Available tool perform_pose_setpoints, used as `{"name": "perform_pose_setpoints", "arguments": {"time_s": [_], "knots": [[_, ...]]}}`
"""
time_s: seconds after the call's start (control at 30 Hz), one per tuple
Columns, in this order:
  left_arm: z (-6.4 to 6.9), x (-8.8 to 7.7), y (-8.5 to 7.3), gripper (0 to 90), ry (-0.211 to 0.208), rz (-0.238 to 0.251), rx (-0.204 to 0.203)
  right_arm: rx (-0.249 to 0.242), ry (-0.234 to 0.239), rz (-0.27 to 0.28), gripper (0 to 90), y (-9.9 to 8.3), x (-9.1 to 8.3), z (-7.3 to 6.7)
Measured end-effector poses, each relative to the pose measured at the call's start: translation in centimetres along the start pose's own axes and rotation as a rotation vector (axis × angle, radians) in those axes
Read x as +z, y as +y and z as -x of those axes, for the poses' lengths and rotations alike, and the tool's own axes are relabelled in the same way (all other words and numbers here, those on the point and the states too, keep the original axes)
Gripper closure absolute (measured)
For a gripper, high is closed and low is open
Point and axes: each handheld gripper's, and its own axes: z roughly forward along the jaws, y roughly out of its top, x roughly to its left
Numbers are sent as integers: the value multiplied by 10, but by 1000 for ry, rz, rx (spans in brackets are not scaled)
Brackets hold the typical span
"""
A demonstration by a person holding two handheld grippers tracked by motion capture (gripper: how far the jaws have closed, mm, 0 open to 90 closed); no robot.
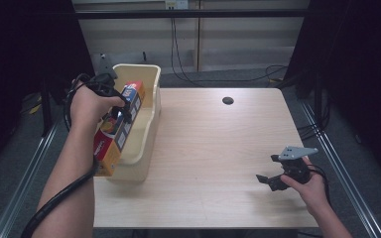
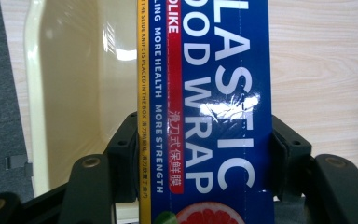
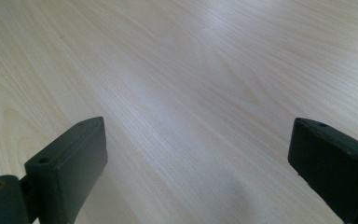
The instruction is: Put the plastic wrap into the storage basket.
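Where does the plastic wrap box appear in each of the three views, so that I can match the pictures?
High view: the plastic wrap box is at the left, slanting over the cream bin, held by the left gripper.
Left gripper view: it runs up the middle, clamped between the black jaws.
Right gripper view: the box is not in it; bare table lies ahead.
Shared landmark: the pale wooden table.

A light wood-grain table [image 1: 213, 148] has a round dark cable hole [image 1: 227, 100] near its far edge. Black cables [image 1: 188, 74] trail across the grey floor [image 1: 238, 77] beyond it, below pale wall panels [image 1: 238, 44]. Black curtains [image 1: 25, 44] hang at both sides.
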Motion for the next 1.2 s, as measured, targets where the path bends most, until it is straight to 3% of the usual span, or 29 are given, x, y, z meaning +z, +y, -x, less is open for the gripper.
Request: {"name": "perform_pose_setpoints", "arguments": {"time_s": [1.2], "knots": [[-11, 43, -1, 407, 6, -52, -30, -2, -1, -4, 44, 0, 0, -1]]}}
